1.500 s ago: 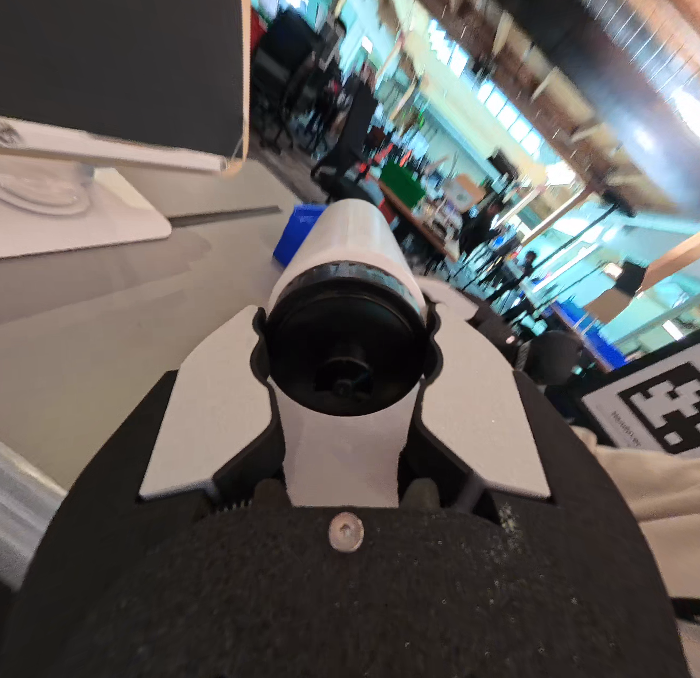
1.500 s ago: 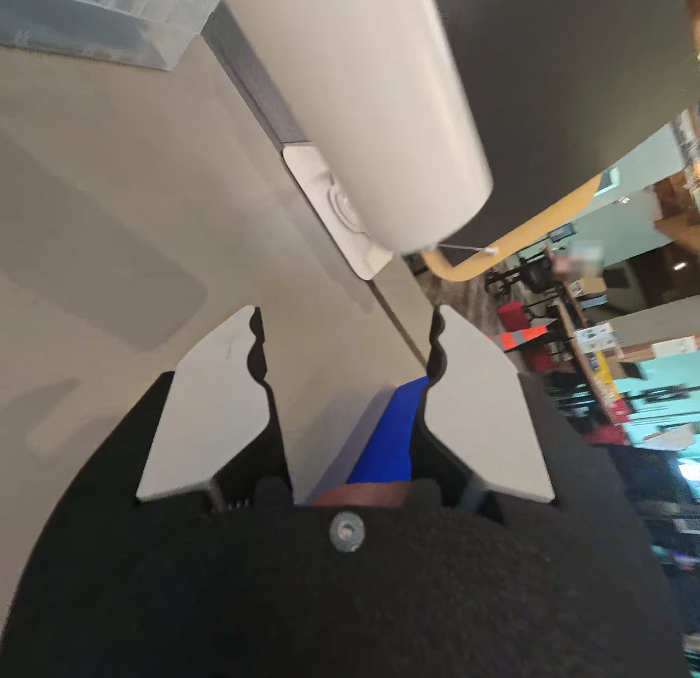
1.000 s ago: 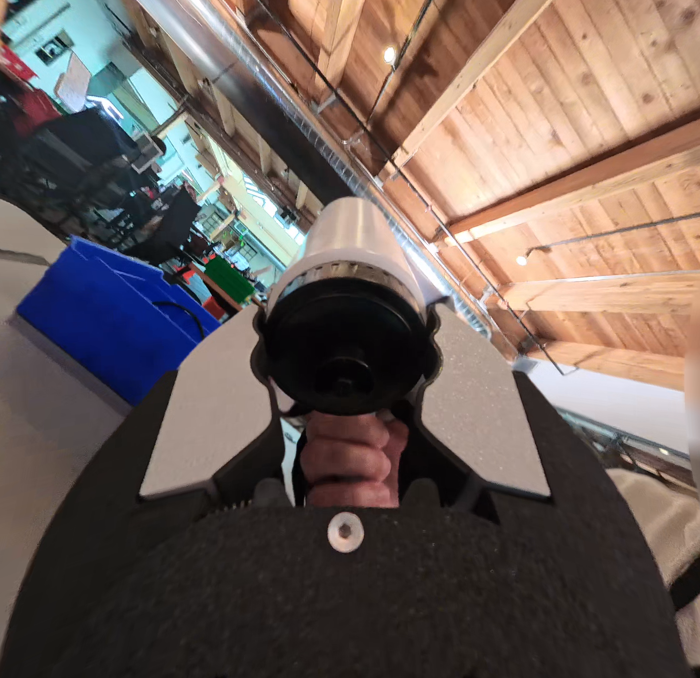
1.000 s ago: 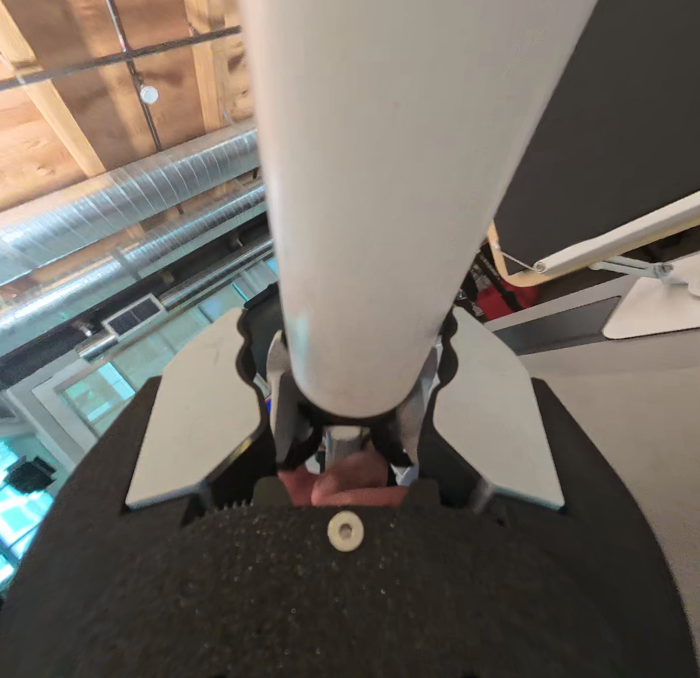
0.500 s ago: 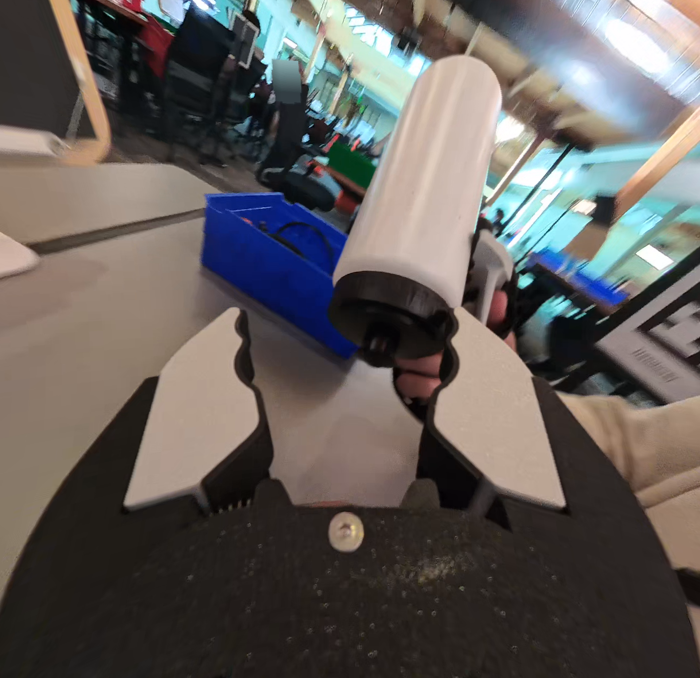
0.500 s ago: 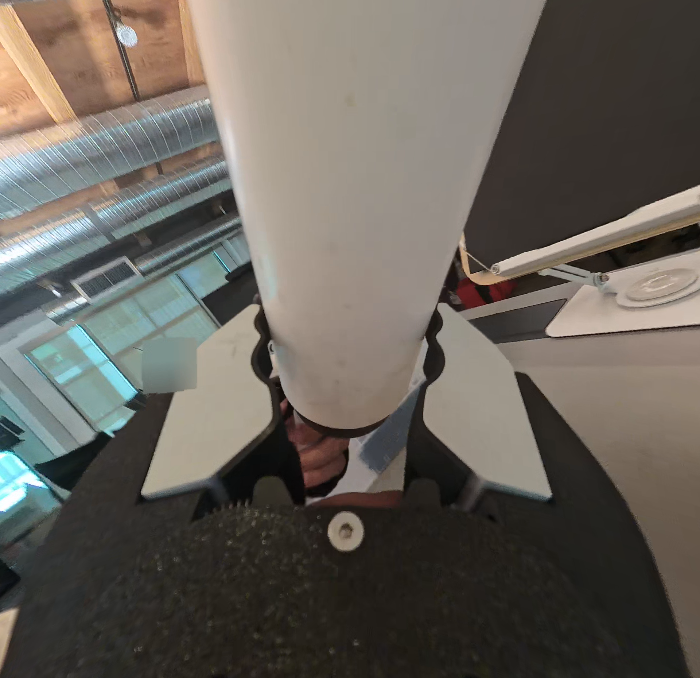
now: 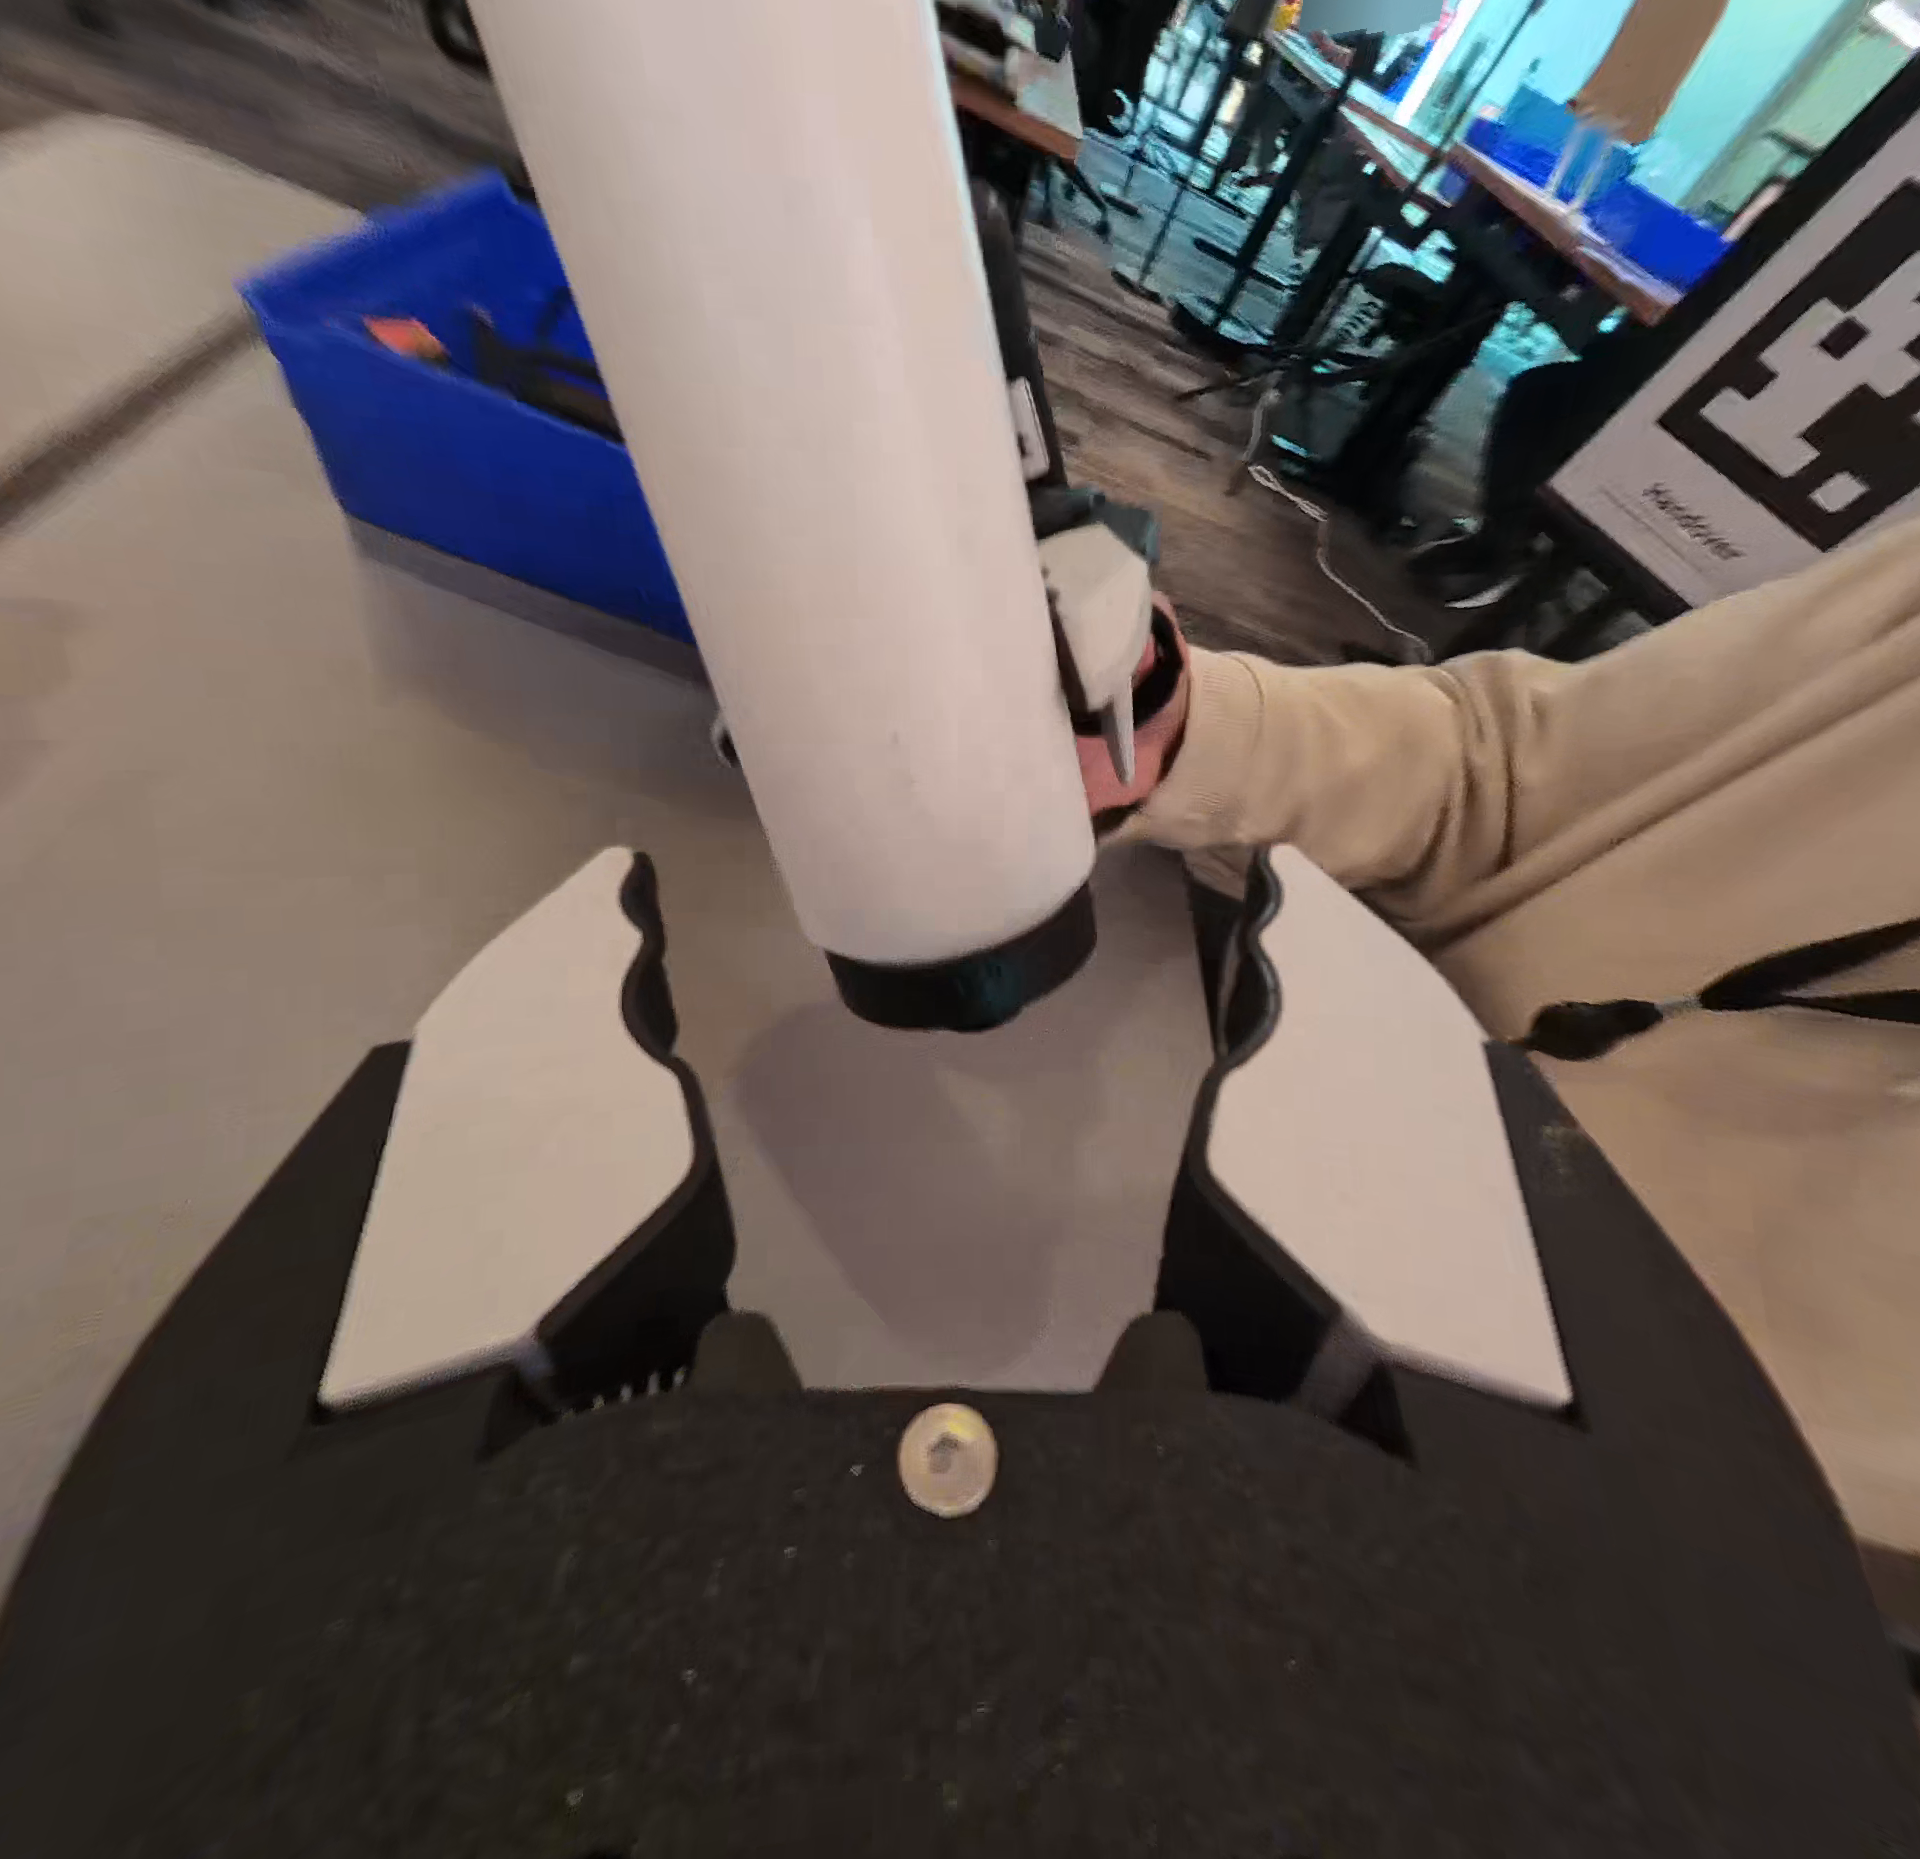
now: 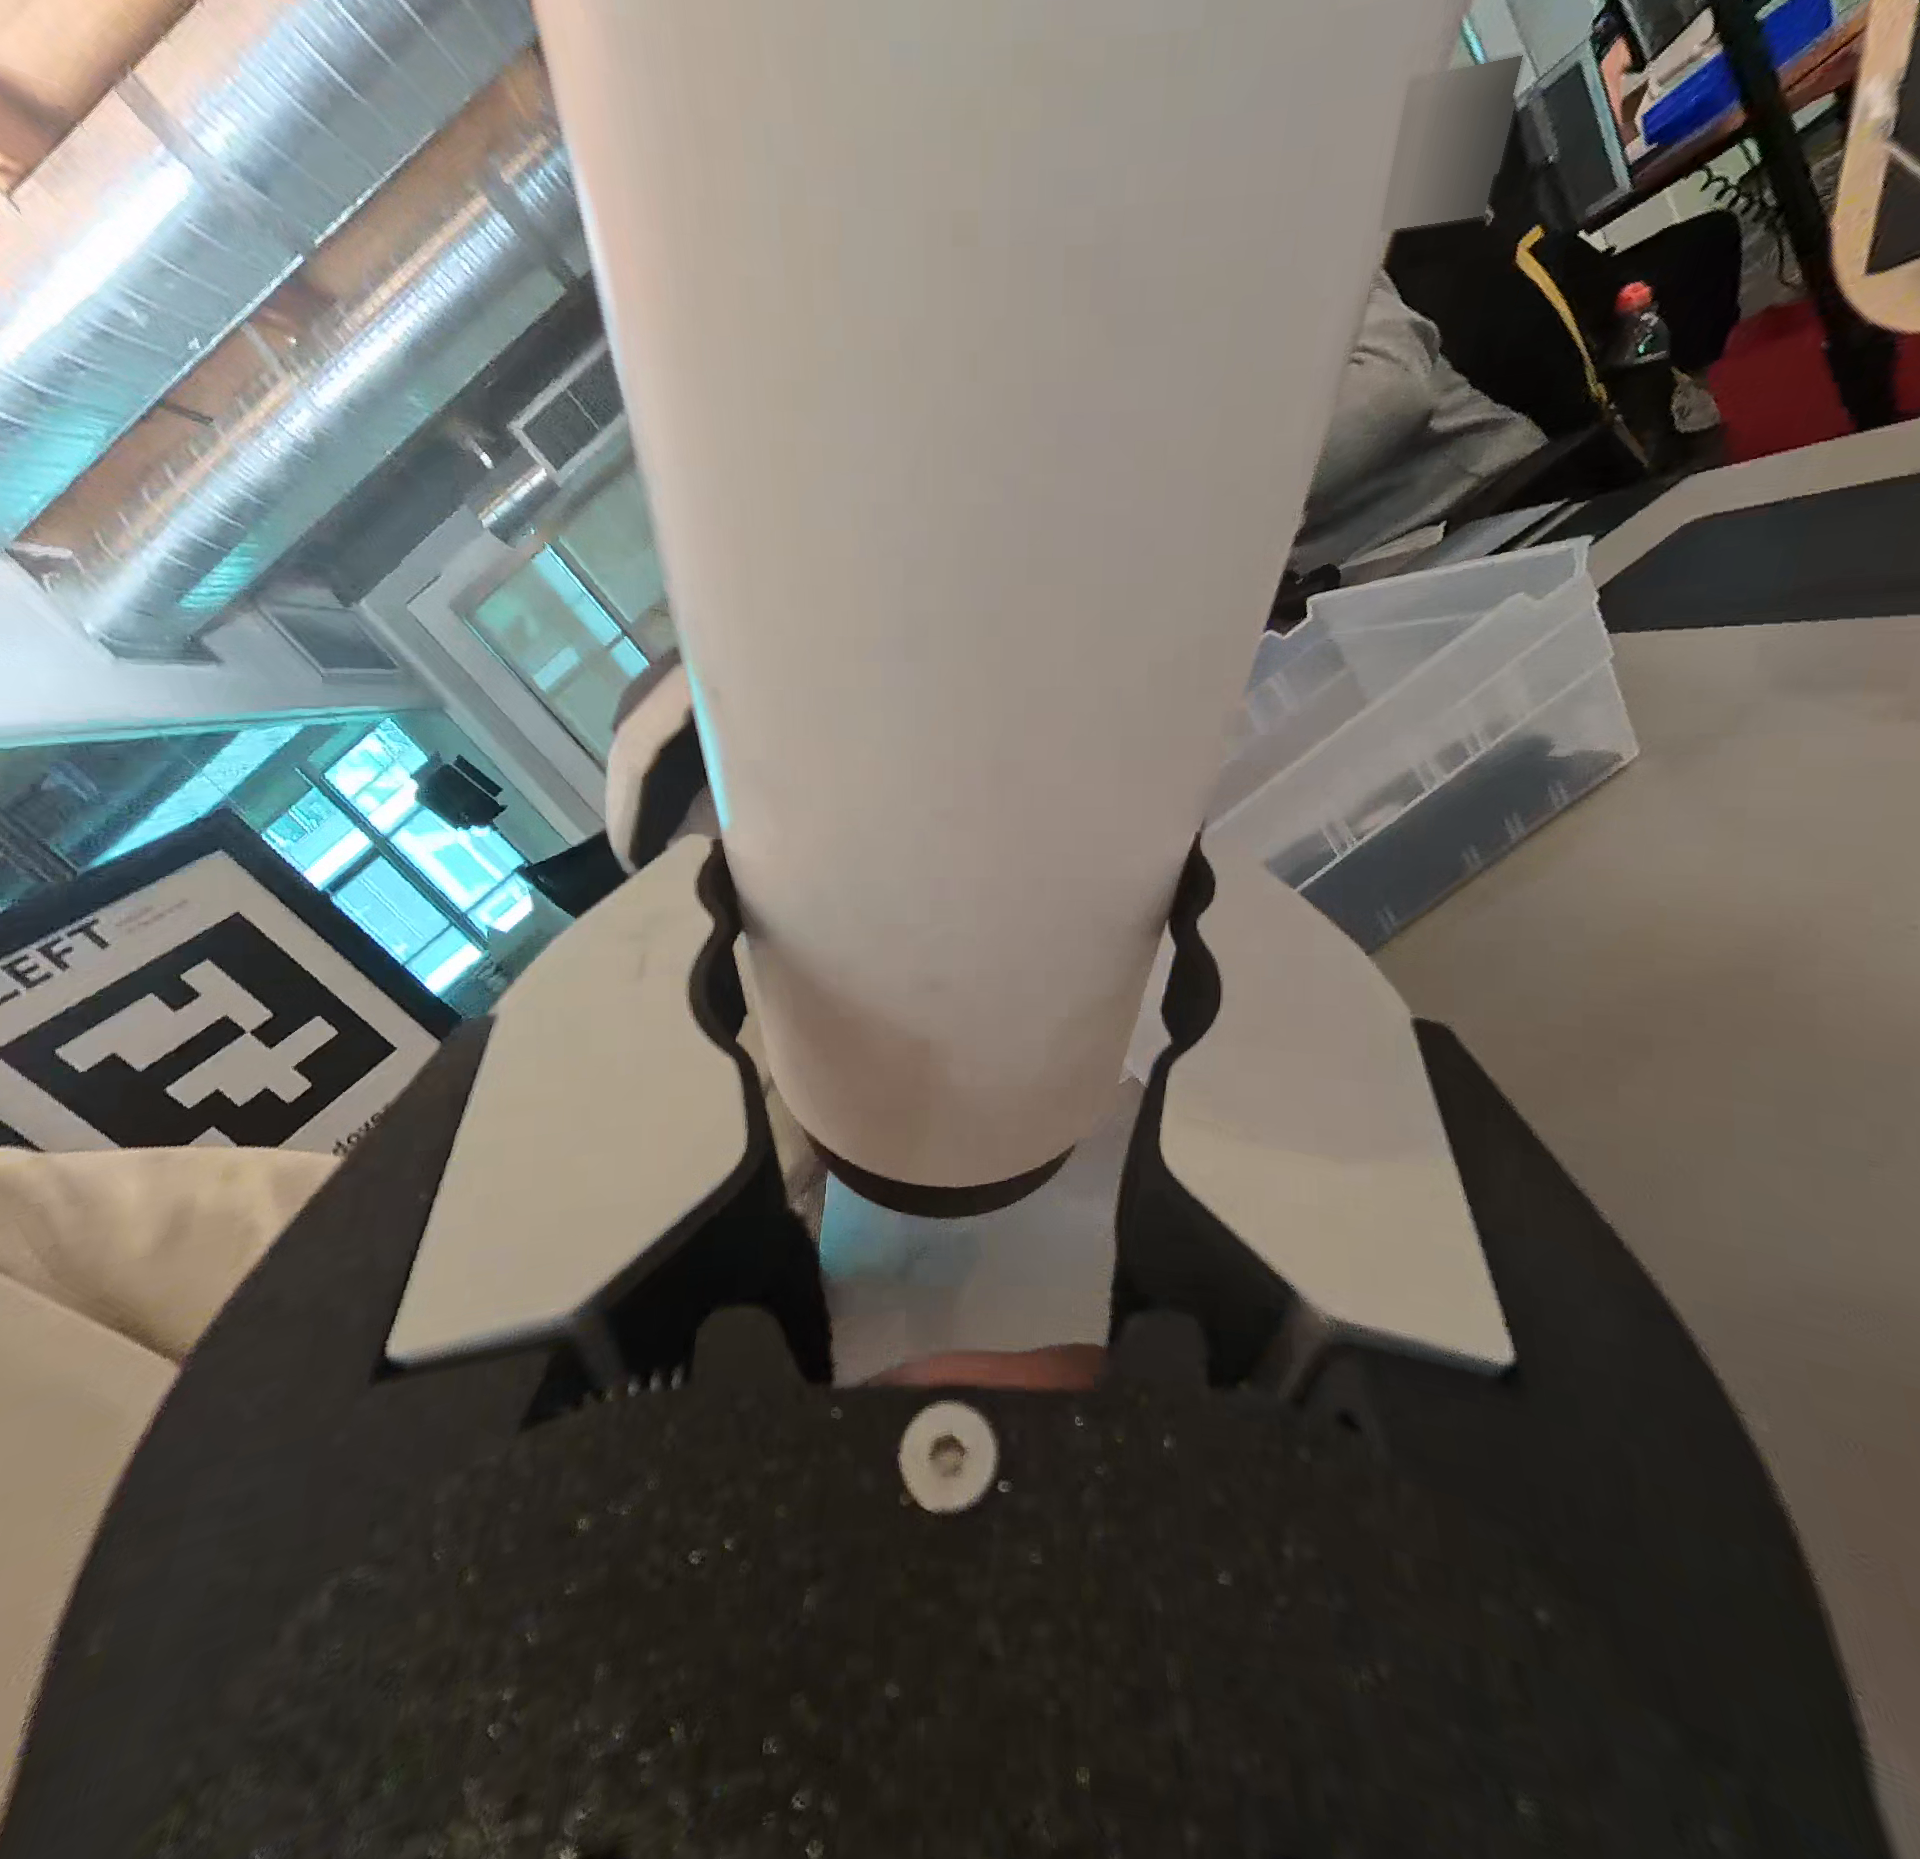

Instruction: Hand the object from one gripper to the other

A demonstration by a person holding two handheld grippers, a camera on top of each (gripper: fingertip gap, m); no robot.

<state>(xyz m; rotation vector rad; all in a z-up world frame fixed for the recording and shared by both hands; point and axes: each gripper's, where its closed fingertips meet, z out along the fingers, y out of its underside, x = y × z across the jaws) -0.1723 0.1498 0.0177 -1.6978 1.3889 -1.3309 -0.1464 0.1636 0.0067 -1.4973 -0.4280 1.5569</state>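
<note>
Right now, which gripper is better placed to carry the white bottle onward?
Right. The right gripper has its fingers closed on the white bottle near its black cap. The left gripper is open and empty, with the bottle ahead of its fingers.

A white tube (image 7: 790, 438) ends in a black cap (image 7: 961, 976). The left hand-held gripper (image 7: 945, 978) has pale grey fingers (image 7: 520, 1134) on a black speckled body; the right hand-held gripper (image 8: 951, 978) shows the same grey and black. The counter (image 7: 208, 874) is beige-grey. On it stands a bright blue bin (image 7: 457, 438) and a clear, colourless plastic box (image 8: 1455, 729). A sleeve (image 7: 1507, 801) is cream. A marker board (image 8: 187, 1040) bears a blocky black-and-white pattern.
</note>
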